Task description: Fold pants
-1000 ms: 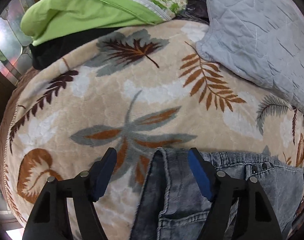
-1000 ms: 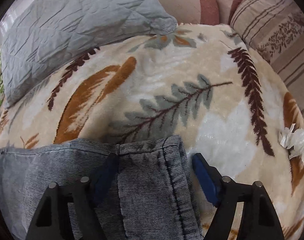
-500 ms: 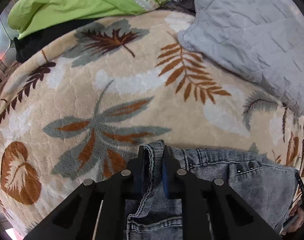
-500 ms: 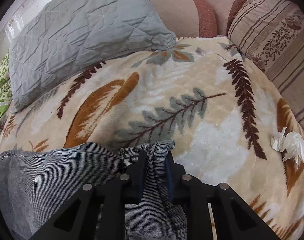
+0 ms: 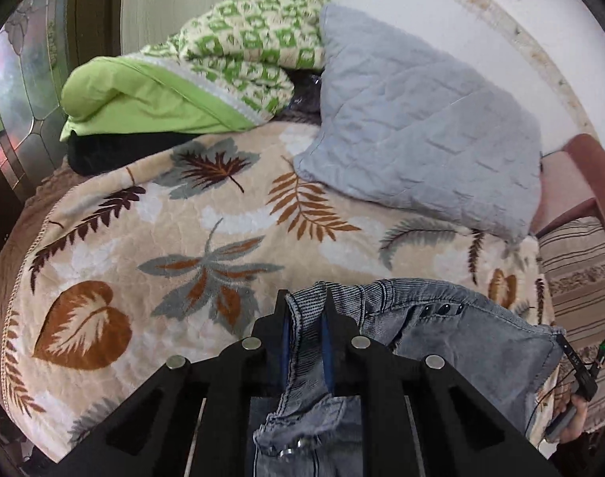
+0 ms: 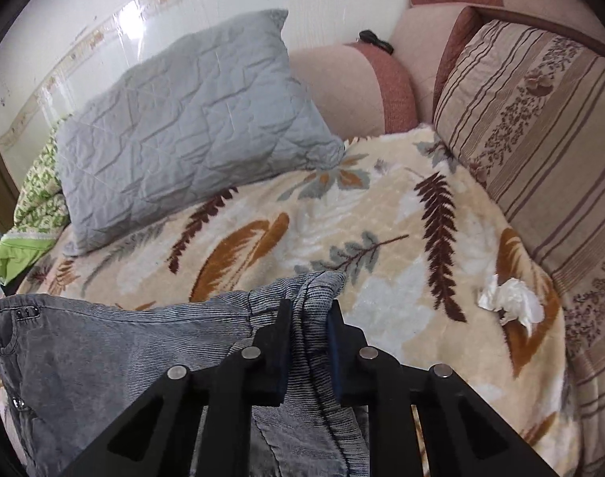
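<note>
Grey denim pants (image 5: 453, 338) hang stretched between my two grippers above a leaf-patterned blanket (image 5: 183, 238). My left gripper (image 5: 305, 310) is shut on the left corner of the waistband, near the button fly. My right gripper (image 6: 308, 314) is shut on the other end of the pants (image 6: 103, 349), a ribbed grey edge. The cloth is lifted off the blanket (image 6: 381, 238) and droops between and below the jaws. The legs are out of view below.
A grey quilted pillow (image 5: 421, 127) (image 6: 191, 119) leans at the back. Green folded bedding (image 5: 175, 91) lies back left. A striped cushion (image 6: 540, 139) stands on the right, with a crumpled white tissue (image 6: 509, 302) on the blanket beside it.
Both grippers closed on the pants' edge, then rose and tilted up, lifting the cloth off the blanket. More of the wall and pillows now shows.
</note>
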